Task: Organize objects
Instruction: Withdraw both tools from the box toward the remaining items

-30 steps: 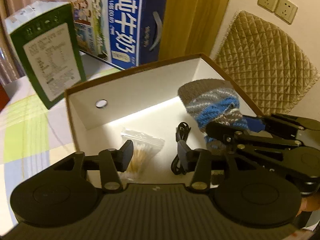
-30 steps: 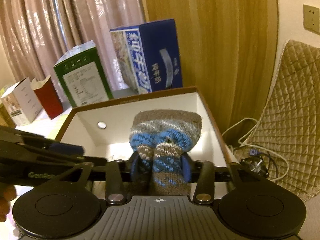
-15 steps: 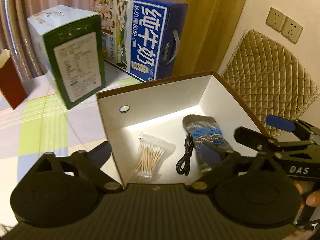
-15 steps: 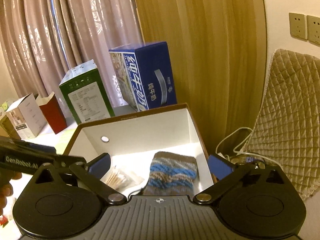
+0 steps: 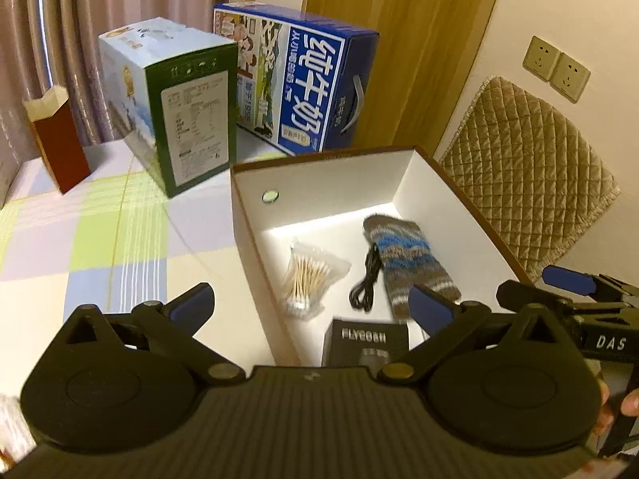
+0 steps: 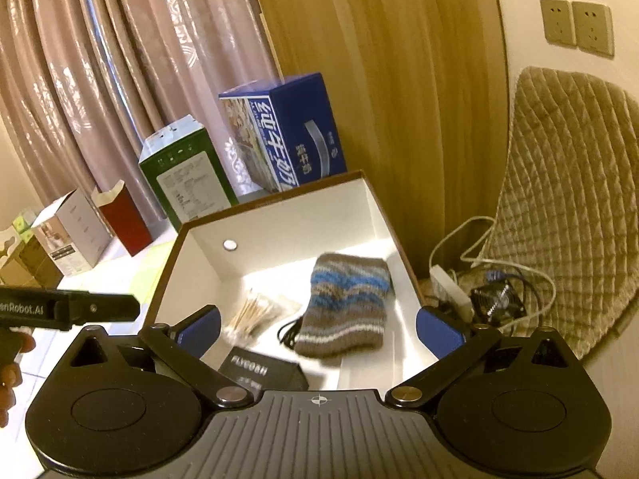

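Observation:
A brown cardboard box (image 5: 319, 158) with white inside walls stands open on the checked tablecloth. Inside lie a striped knitted pouch (image 5: 411, 263), a coiled black cable (image 5: 365, 283), a bag of cotton swabs (image 5: 311, 279) and a small black FLYCO box (image 5: 367, 343). My left gripper (image 5: 311, 301) hovers over the box's near left wall, its jaws opening wide with nothing between them. My right gripper (image 6: 319, 327) hangs open and empty above the near end of the box, the pouch (image 6: 347, 303) lying free below it beside the swabs (image 6: 255, 315) and black box (image 6: 263, 371).
Behind the box stand a green carton (image 5: 187, 107), a blue milk case (image 5: 303, 80) and a red carton (image 5: 60, 139). A quilted cushion (image 5: 527, 183) leans on the wall at right. A power strip, cords and small fan (image 6: 495, 299) lie past the box's right side.
My right gripper let go of the knitted pouch, which now lies in the box. Both grippers opened wide and pulled back and up from the box.

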Available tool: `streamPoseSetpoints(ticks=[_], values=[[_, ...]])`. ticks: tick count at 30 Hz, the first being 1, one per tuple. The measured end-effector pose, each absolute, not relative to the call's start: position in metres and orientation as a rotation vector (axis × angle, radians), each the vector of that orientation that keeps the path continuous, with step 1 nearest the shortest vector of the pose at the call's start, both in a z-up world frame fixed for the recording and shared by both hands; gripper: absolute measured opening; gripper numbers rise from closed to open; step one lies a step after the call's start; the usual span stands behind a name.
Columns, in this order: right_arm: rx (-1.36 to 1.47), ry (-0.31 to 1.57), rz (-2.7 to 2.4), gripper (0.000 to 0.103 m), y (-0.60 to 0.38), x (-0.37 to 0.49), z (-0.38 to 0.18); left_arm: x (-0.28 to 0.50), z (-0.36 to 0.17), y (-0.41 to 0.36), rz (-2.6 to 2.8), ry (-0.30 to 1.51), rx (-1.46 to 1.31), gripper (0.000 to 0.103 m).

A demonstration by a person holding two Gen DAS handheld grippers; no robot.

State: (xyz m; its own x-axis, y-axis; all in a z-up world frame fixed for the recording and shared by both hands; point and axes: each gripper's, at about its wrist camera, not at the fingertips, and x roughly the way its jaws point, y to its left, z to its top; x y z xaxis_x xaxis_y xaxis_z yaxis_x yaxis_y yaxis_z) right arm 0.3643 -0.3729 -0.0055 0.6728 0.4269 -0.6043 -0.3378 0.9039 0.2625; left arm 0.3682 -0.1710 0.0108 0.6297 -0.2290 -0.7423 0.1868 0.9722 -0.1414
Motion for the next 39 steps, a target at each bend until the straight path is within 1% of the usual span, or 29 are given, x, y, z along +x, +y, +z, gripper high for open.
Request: streamPoseSetpoints(ticks=[15, 24, 39], values=[[0.141, 0.791, 0.464, 0.101, -0.359, 0.302, -0.006, 0.287, -0.001, -0.153, -0.224, 0.946, -0.084, 0.102], [0.130, 0.793, 0.463, 0.101, -0.352, 0.269, -0.001, 0.251, 0.008, -0.138, -0.202, 0.930, -0.089, 0.102], [0.105, 0.860, 0.476, 0.101, -0.316, 0.207, -0.007, 0.189, 0.009, -0.097, -0.185, 0.941, -0.105, 0.102]])
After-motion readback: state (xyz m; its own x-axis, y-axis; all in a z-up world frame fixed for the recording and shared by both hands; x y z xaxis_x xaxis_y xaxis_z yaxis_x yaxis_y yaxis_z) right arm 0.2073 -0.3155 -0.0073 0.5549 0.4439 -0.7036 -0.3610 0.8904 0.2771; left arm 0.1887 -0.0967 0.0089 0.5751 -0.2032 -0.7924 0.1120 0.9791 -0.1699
